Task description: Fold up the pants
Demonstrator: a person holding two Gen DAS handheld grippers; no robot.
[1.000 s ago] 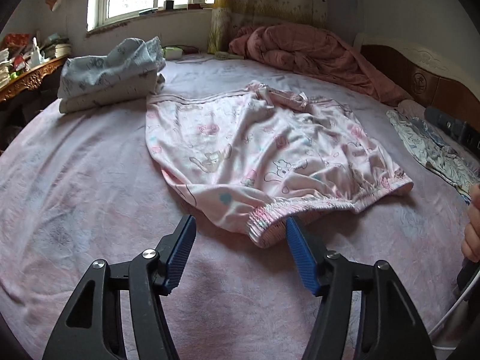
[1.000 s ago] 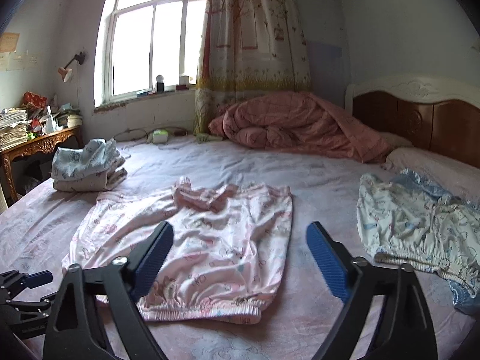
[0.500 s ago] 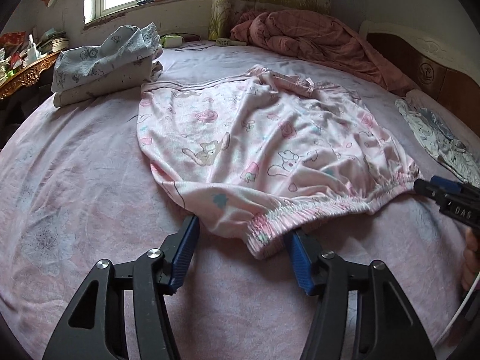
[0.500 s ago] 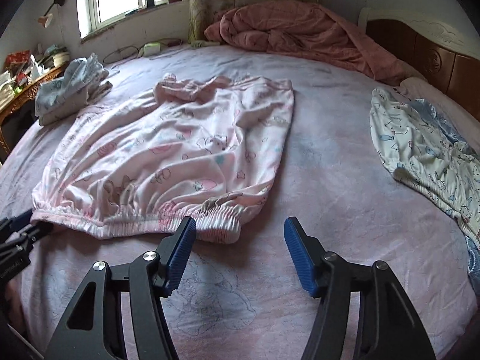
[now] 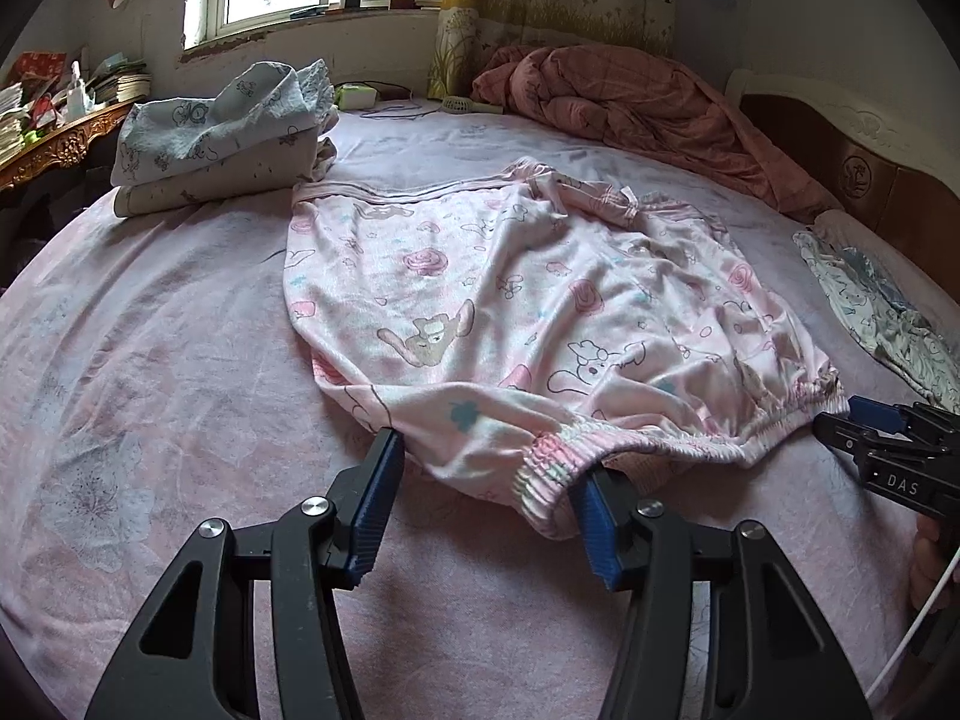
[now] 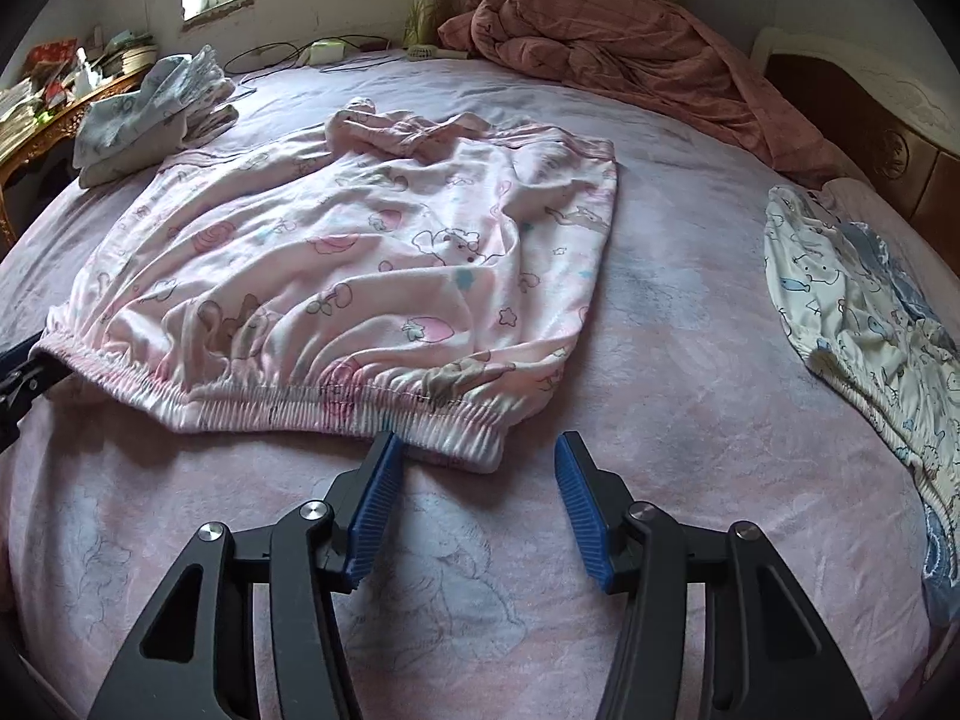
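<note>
In the left wrist view, the left gripper (image 5: 486, 495) sits low over the bed (image 5: 150, 360), jaws about half spread and closing. One corner of the elastic waistband of the pants (image 5: 540, 312) lies between the blue pads (image 5: 375, 510); the right pad is tucked under the gathered edge, and the left pad meets the fabric's edge, with no pinch visible. The pants extend flat ahead of the jaws. To the right, the right gripper (image 5: 864, 420) stands at the waistband's other corner. A folded pile (image 5: 222, 132) lies ahead to the left. In the right wrist view, the right gripper (image 6: 474, 498) is half spread and closing. The waistband corner lies between the jaws, against the left pad (image 6: 375, 507) and clear of the right one. The pants (image 6: 360, 264) spread ahead and to the left. Another garment (image 6: 864, 324) lies to the right.
</note>
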